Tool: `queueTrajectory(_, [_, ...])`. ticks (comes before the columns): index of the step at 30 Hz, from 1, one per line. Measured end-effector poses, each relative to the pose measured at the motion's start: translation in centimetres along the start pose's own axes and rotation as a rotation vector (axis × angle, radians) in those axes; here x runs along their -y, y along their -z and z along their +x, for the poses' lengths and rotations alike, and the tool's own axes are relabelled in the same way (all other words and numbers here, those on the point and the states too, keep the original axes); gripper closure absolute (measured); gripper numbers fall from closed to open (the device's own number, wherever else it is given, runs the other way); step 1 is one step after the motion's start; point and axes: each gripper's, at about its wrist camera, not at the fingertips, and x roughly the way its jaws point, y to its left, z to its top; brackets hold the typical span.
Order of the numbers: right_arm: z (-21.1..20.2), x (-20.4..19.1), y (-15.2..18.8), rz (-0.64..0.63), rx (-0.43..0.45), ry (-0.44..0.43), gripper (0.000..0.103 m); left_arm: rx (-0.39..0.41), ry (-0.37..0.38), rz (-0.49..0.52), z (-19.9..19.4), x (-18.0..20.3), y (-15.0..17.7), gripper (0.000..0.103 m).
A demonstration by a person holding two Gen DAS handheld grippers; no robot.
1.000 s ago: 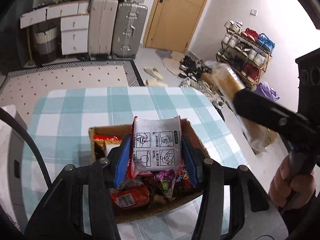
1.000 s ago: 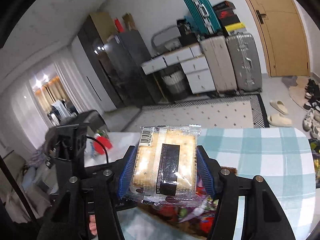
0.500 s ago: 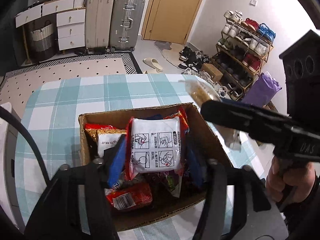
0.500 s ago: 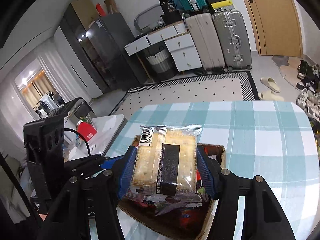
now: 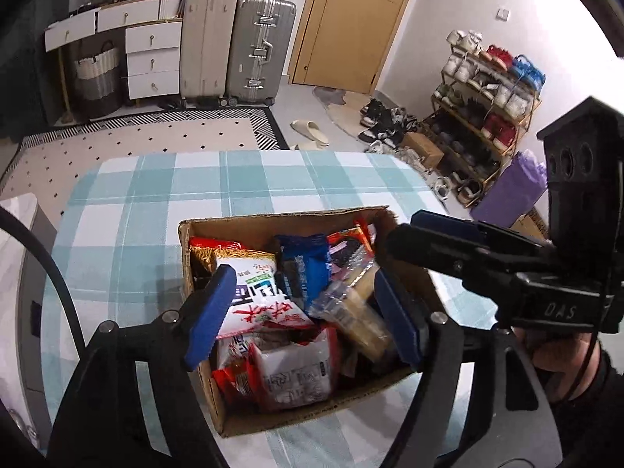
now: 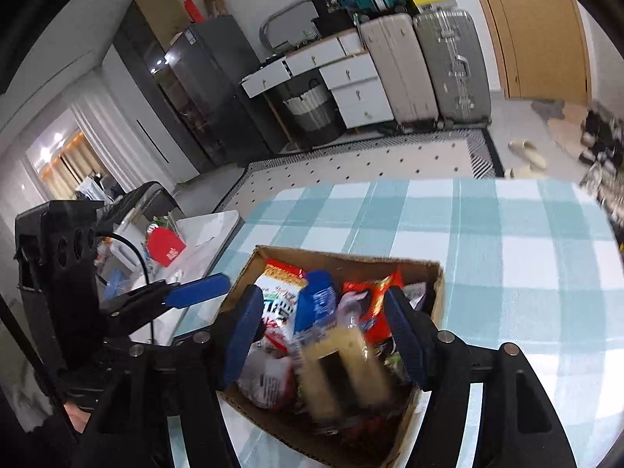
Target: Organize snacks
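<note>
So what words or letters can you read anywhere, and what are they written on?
"DAS": raised letters on the black plastic right gripper, on its body near the hand.
Large red and dark characters: on the white snack packet in the brown cardboard box; too skewed to read.
Small print: on the blue snack packet; too blurred.
Red box on the side counter: white mark, too small.

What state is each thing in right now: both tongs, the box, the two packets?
Left tongs: open, just widened, nothing gripped.
Right tongs: open, just widened, cracker packet loose between them.
White packet: lying in the box.
Cardboard box: open-topped, full of snacks, on checked tablecloth.
</note>
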Motion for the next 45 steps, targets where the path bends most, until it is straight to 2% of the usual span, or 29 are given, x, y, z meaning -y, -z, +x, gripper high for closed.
queueTrajectory(6, [-2.2,-0.5,0.0,0.014,0.055,-0.032,0.032,0.07,-0.077,0.019,-3.2,0.5,0.4,0.026])
queueTrajectory(9, [-3.4,-1.3,0.1,-0.007,0.074,-0.021,0.024,0.094,-0.098,0.017,-4.9,1.1,0.9,0.025])
queueTrajectory(12, [-5.3,-2.3,0.4,-0.042,0.118,-0.022,0.024,0.131,-0.089,0.007,-7.1,2.2,1.5,0.023])
queueTrajectory(16, [-8.5,-4.1,1.1,-0.108,0.202,0.014,0.022,0.193,-0.126,0.044,-9.9,4.0,2.3,0.021])
queueTrajectory(18, [-10.4,-5.1,1.7,-0.138,0.253,0.036,0.017,0.23,-0.154,0.067,-11.6,5.0,2.9,0.019])
queueTrajectory(21, [-12.7,-6.2,2.9,-0.165,0.305,0.032,0.016,0.264,-0.165,0.085,-13.6,6.2,3.6,0.013])
queueTrajectory(23, [-13.9,-7.0,3.8,-0.179,0.332,0.038,0.011,0.282,-0.154,0.082,-15.0,6.8,4.4,0.0])
queueTrajectory(24, [-14.6,-7.2,4.2,-0.186,0.346,0.042,0.006,0.293,-0.147,0.077,-15.5,6.9,4.8,0.0])
queueTrajectory(28, [-16.9,-7.9,6.7,-0.199,0.411,0.034,0.001,0.345,-0.164,0.073,-17.7,7.4,7.4,0.0])
queueTrajectory(31, [-18.2,-7.8,8.8,-0.2,0.453,0.041,0.001,0.363,-0.208,0.069,-18.5,7.3,9.3,0.0])
queueTrajectory(35, [-18.5,-7.2,11.0,-0.217,0.455,0.054,0.001,0.355,-0.208,0.023,-18.9,6.1,11.6,0.0])
queueTrajectory(38, [-18.7,-6.7,12.8,-0.238,0.469,0.086,0.001,0.387,-0.232,-0.007,-19.1,5.1,13.5,0.0])
queueTrajectory(45, [-18.4,-5.3,17.1,-0.27,0.521,0.143,0.0,0.451,-0.338,-0.02,-17.4,2.1,16.9,0.0])
